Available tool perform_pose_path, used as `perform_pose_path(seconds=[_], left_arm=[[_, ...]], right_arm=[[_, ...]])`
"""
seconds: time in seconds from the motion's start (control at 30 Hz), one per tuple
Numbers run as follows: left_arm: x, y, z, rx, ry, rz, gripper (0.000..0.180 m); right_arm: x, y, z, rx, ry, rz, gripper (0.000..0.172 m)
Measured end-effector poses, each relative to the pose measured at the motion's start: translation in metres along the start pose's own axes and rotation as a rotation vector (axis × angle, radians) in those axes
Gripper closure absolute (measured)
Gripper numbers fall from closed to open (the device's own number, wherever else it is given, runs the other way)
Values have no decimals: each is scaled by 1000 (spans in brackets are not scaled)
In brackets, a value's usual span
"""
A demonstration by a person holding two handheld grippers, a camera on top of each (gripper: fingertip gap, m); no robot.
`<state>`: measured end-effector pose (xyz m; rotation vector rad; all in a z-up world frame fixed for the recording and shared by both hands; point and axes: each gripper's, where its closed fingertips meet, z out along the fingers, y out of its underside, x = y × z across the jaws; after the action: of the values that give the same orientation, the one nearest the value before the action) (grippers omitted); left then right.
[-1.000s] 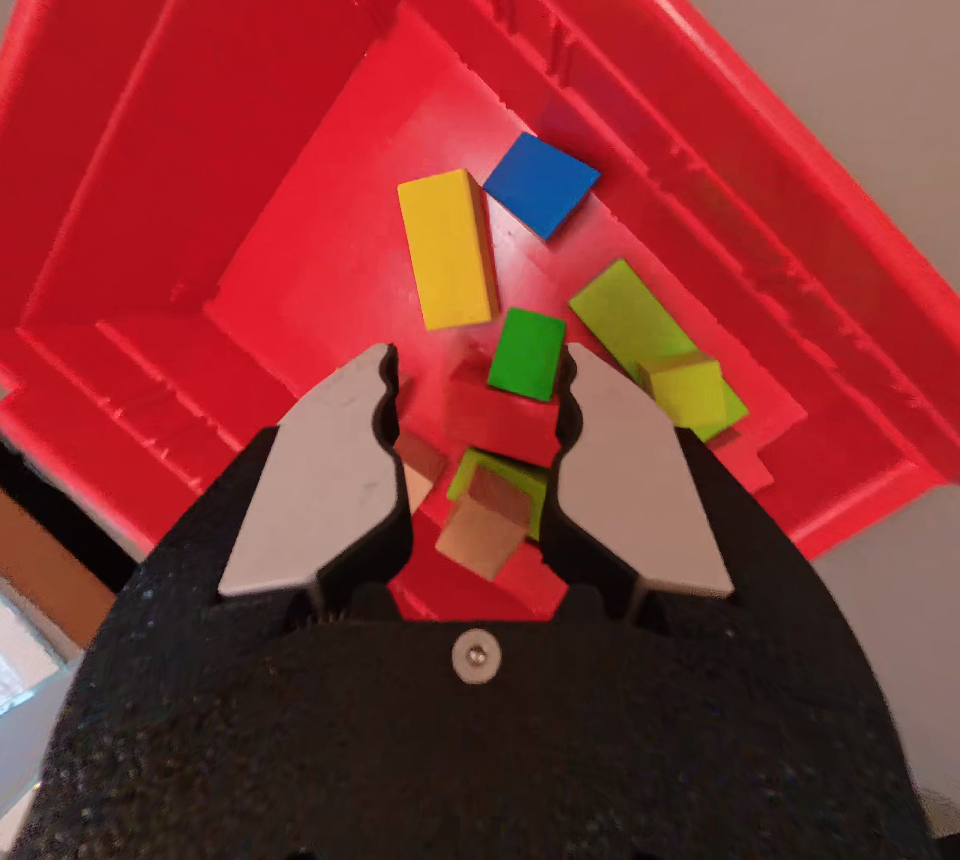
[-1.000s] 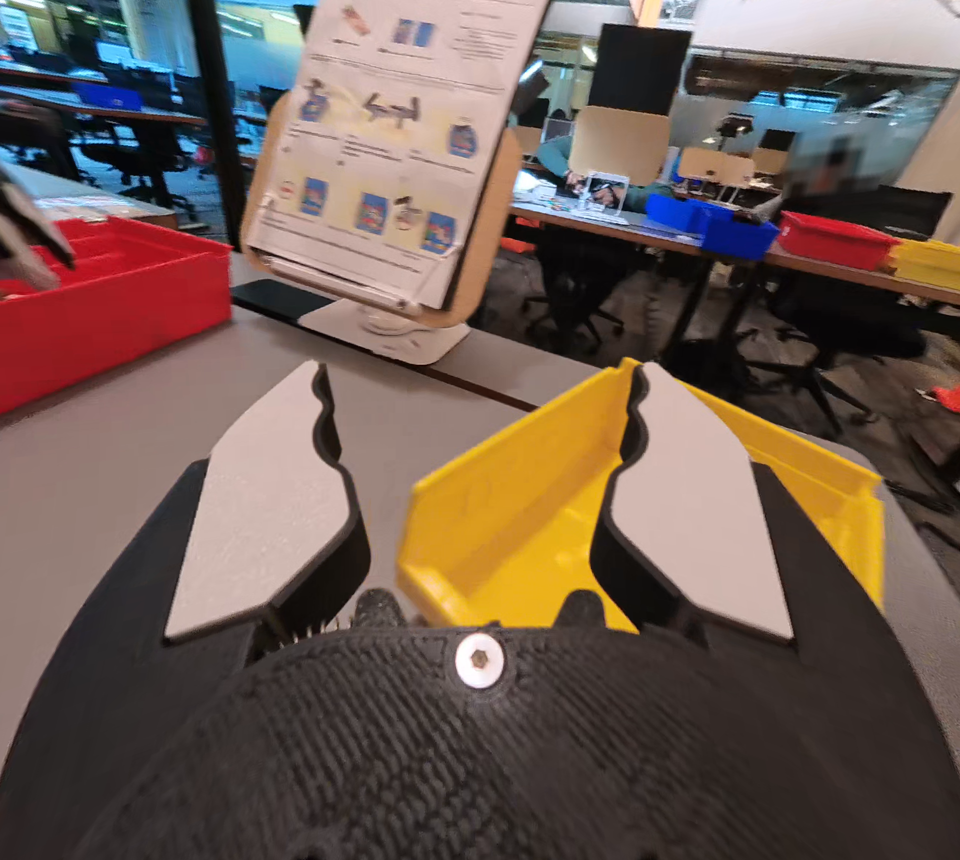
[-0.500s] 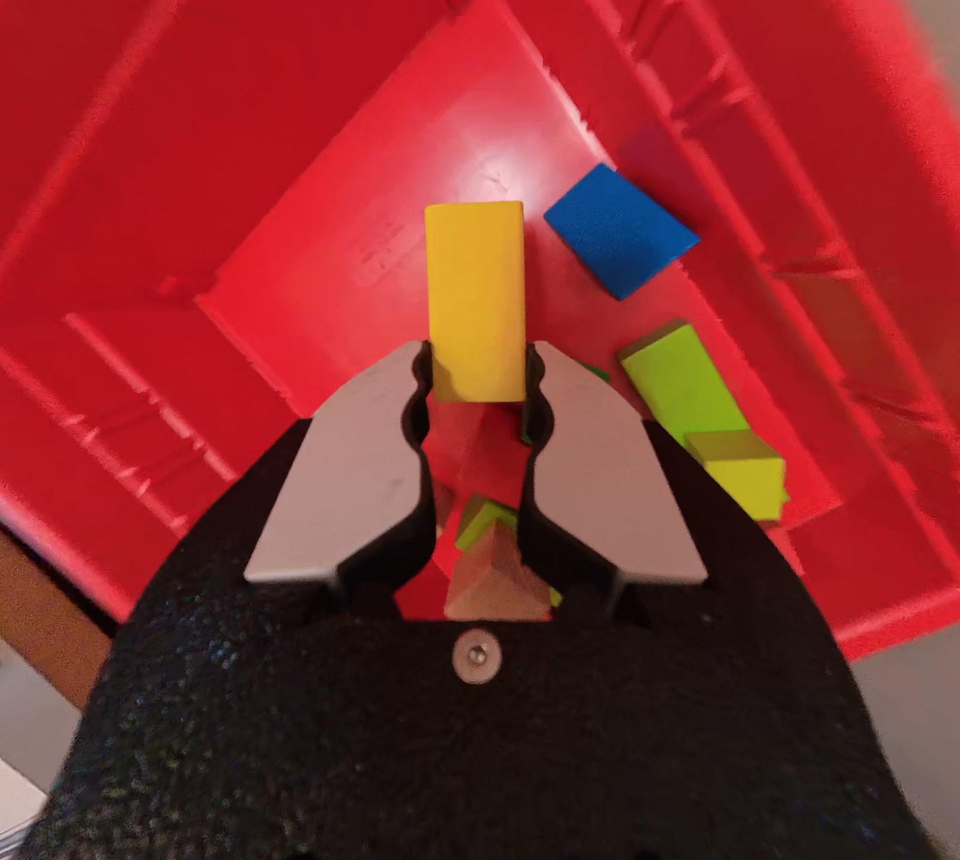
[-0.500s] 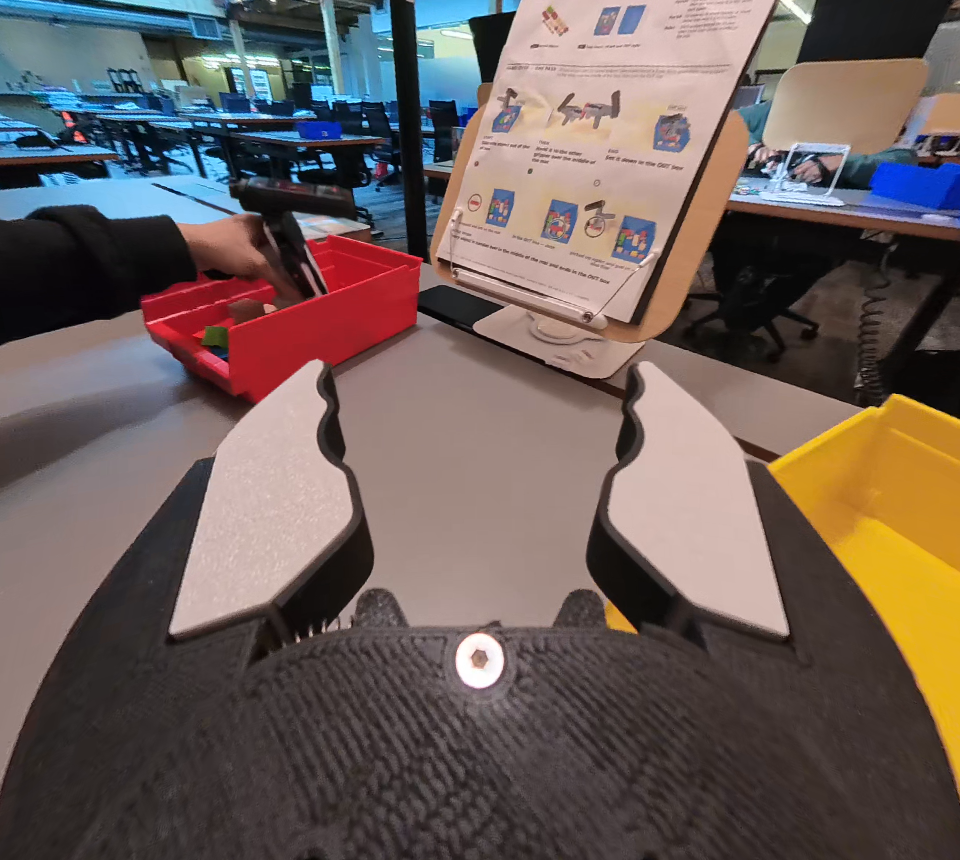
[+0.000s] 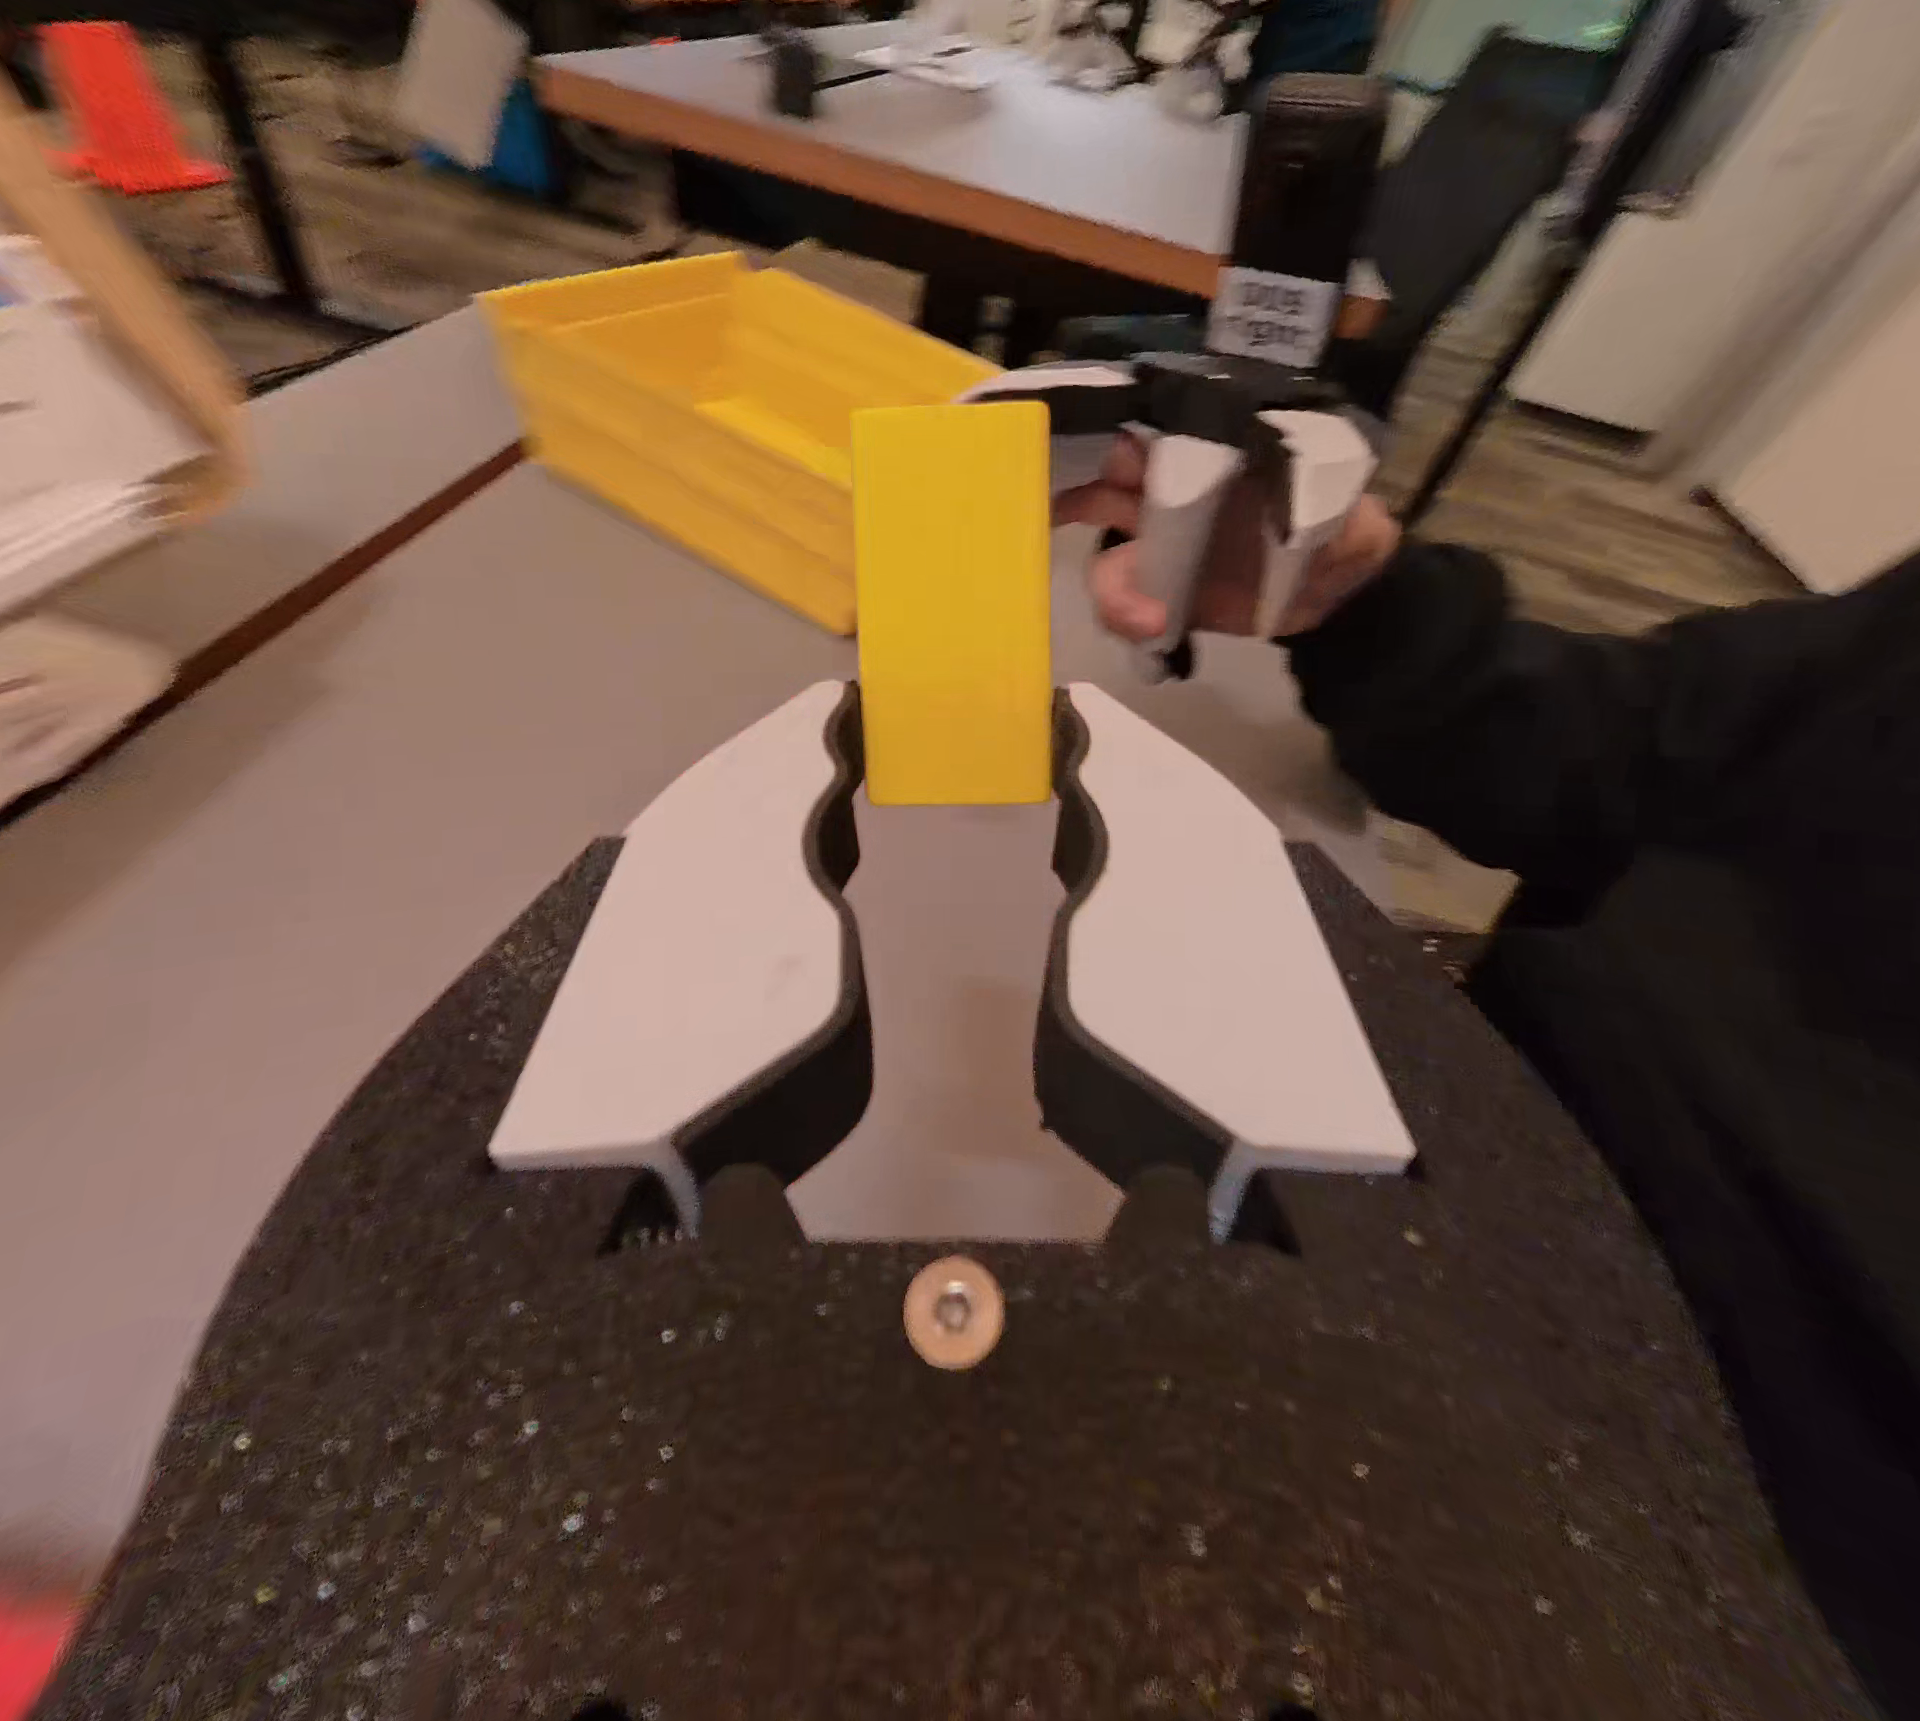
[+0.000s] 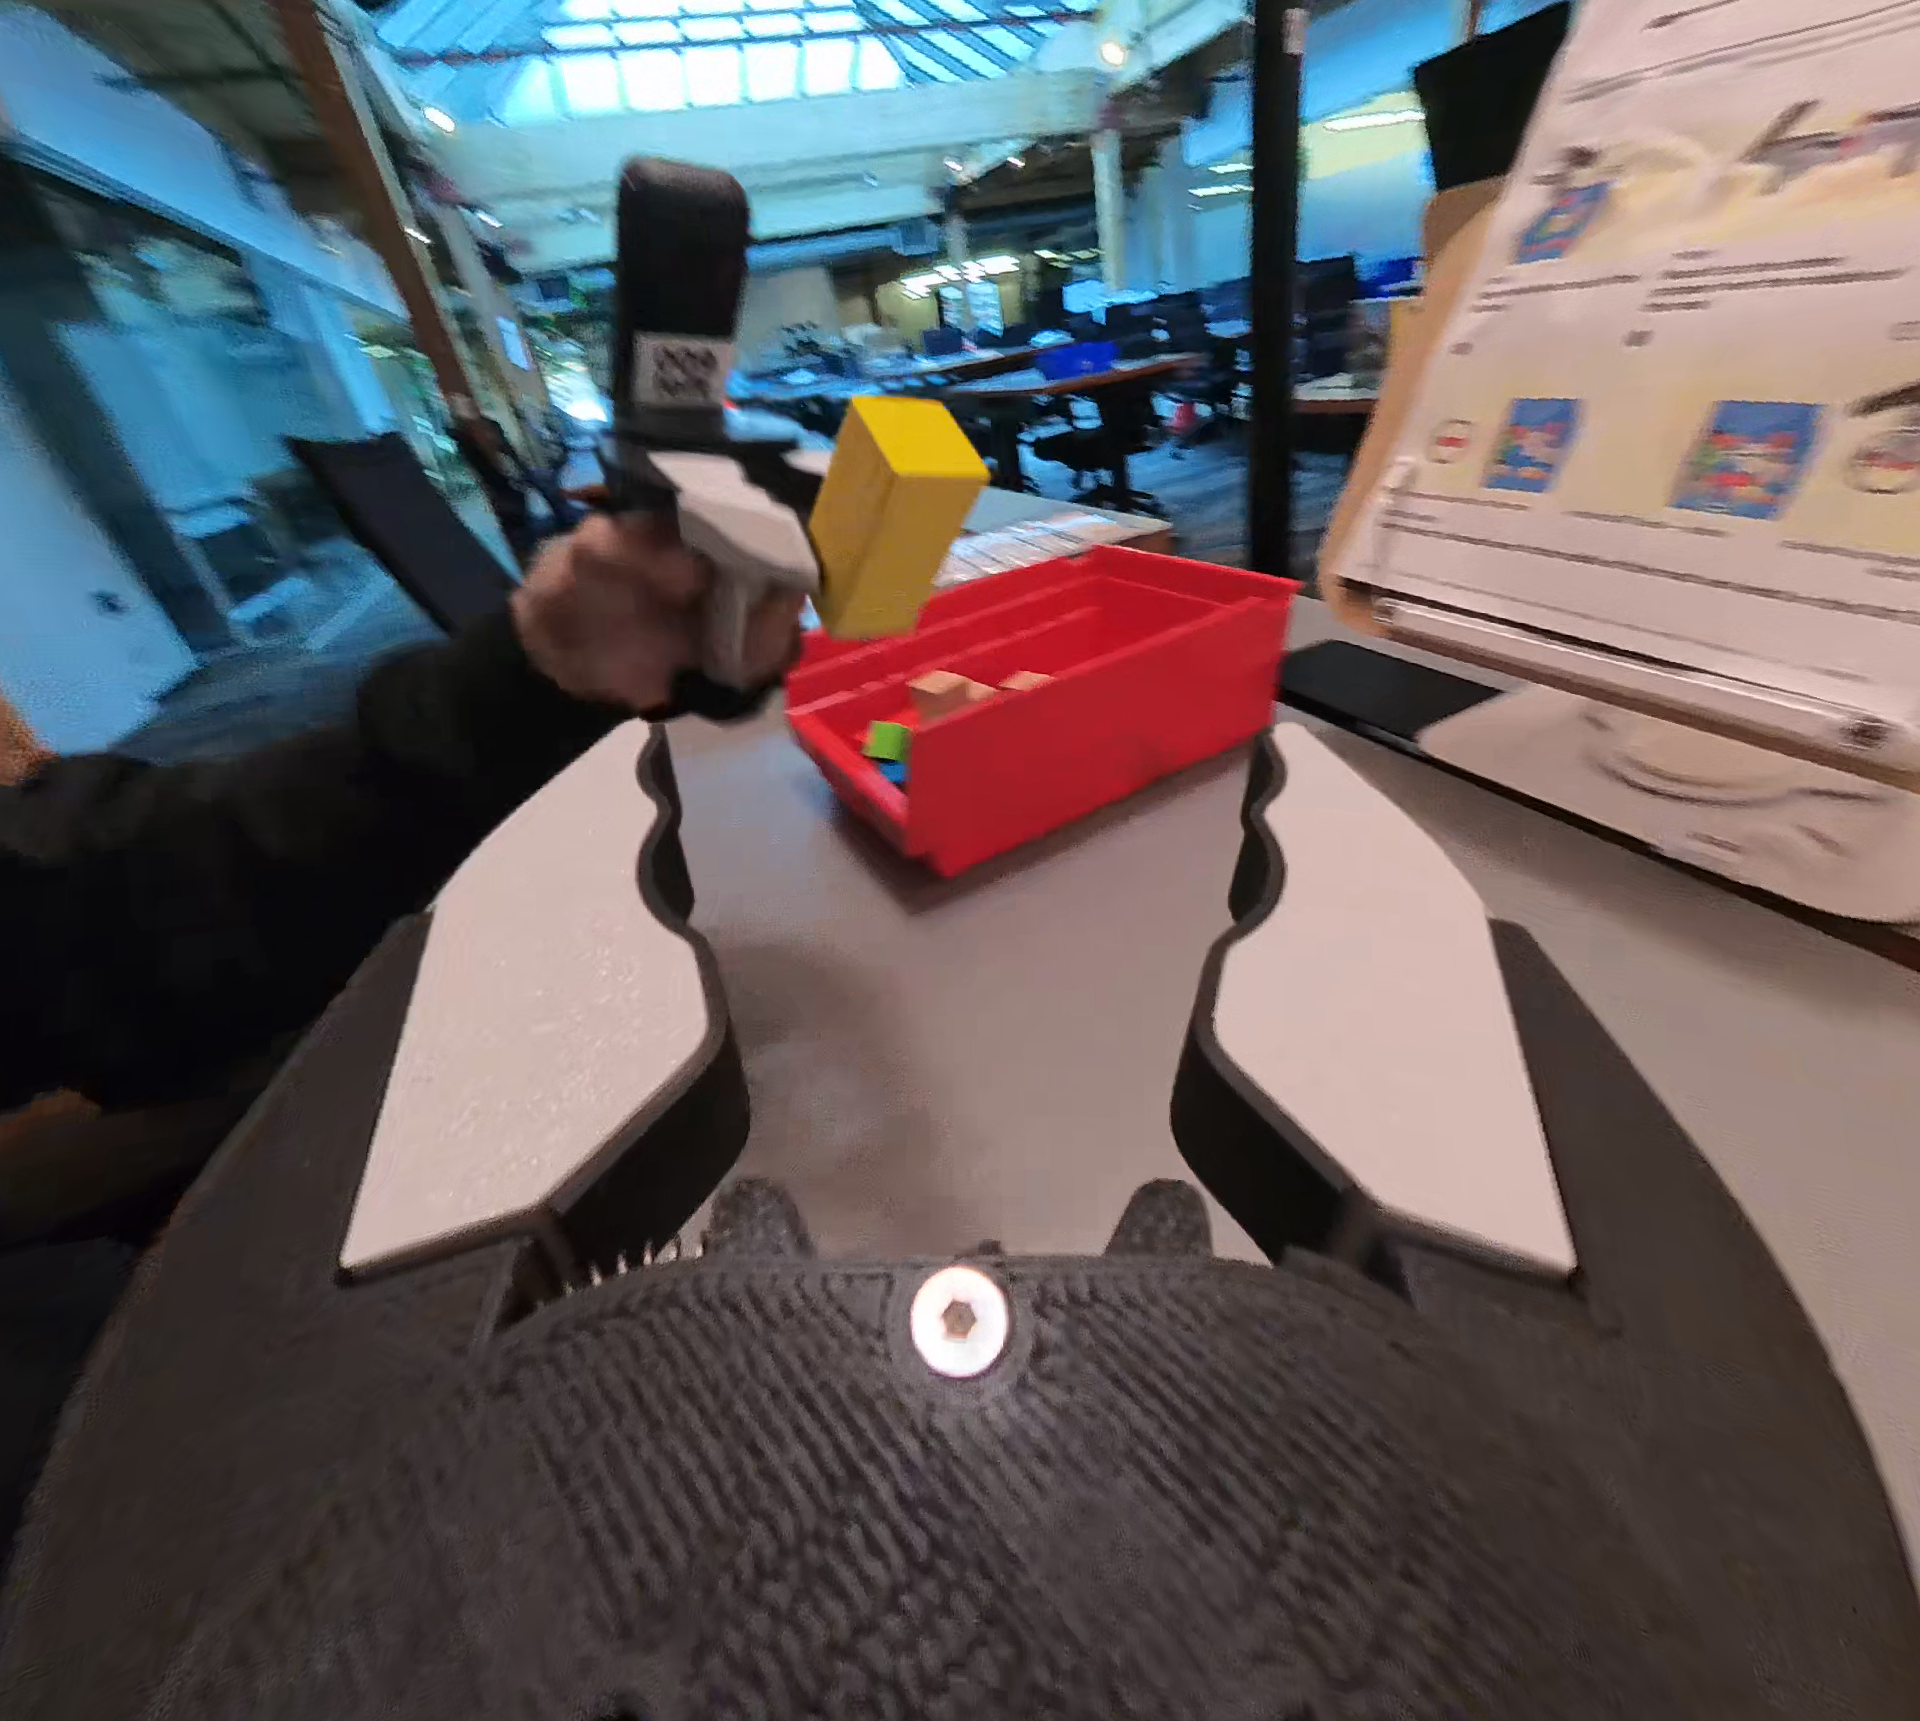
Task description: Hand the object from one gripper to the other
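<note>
My left gripper [image 5: 951, 726] is shut on a long yellow block [image 5: 951, 601]; both pads press its lower end and it stands out ahead of the fingertips above the grey table. In the right wrist view the same yellow block [image 6: 894, 518] is held up in the left gripper [image 6: 805, 575], above the near end of the red bin [image 6: 1081, 736]. My right gripper [image 6: 956, 798] is open and empty, low over the table and facing the block. It also shows in the left wrist view [image 5: 1236, 518], just right of the block, held by a hand in a black sleeve.
The red bin holds several blocks: green [image 6: 886, 739], blue, bare wood [image 6: 940, 692]. A yellow bin [image 5: 717, 414] stands on the table beyond the block. A tilted instruction sheet on a stand [image 6: 1683, 341] is at the right. Other tables and chairs lie behind. My hands' fingertips stand some 10 cm from each other.
My left gripper closed on the yellow block in the red bin, lifted it out and swung toward the right gripper. My right gripper turned from the yellow bin toward the left one, still open.
</note>
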<state>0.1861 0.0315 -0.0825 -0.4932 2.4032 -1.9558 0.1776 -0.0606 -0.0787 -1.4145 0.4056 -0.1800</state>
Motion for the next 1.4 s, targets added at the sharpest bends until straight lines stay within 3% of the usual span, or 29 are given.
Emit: perform_pose_path(seconds=[0.13,0.27,0.33,0.5,0.57,0.63,0.77,0.9,1.1,1.33,1.4], left_arm=[[47,9,45,39,175,27,147],[68,16,70,36,242,48,147],[71,17,75,49,248,39,147],[60,15,80,113,161,-21,145],[48,19,80,106,89,-49,125],[37,23,76,95,19,-68,120],[33,30,66,101,2,-106,124],[33,40,62,96,18,-148,128],[33,53,63,80,15,-177,131],[29,65,59,34,-18,-179,131],[26,66,56,34,-34,-184,128]], right_arm=[[-33,-3,9,23,-173,49,86],[-40,-5,10,33,-189,36,103],[-44,-3,8,21,-227,12,133],[-33,-3,5,15,-199,53,134],[-13,-6,-2,16,-99,33,134],[29,-10,-25,-2,113,25,134],[140,-1,-127,-69,692,-16,134],[198,26,-214,-191,1038,-11,135],[225,62,-243,-306,1155,25,135],[233,63,-257,-365,1250,-67,135],[234,69,-257,-397,1244,-39,124]])
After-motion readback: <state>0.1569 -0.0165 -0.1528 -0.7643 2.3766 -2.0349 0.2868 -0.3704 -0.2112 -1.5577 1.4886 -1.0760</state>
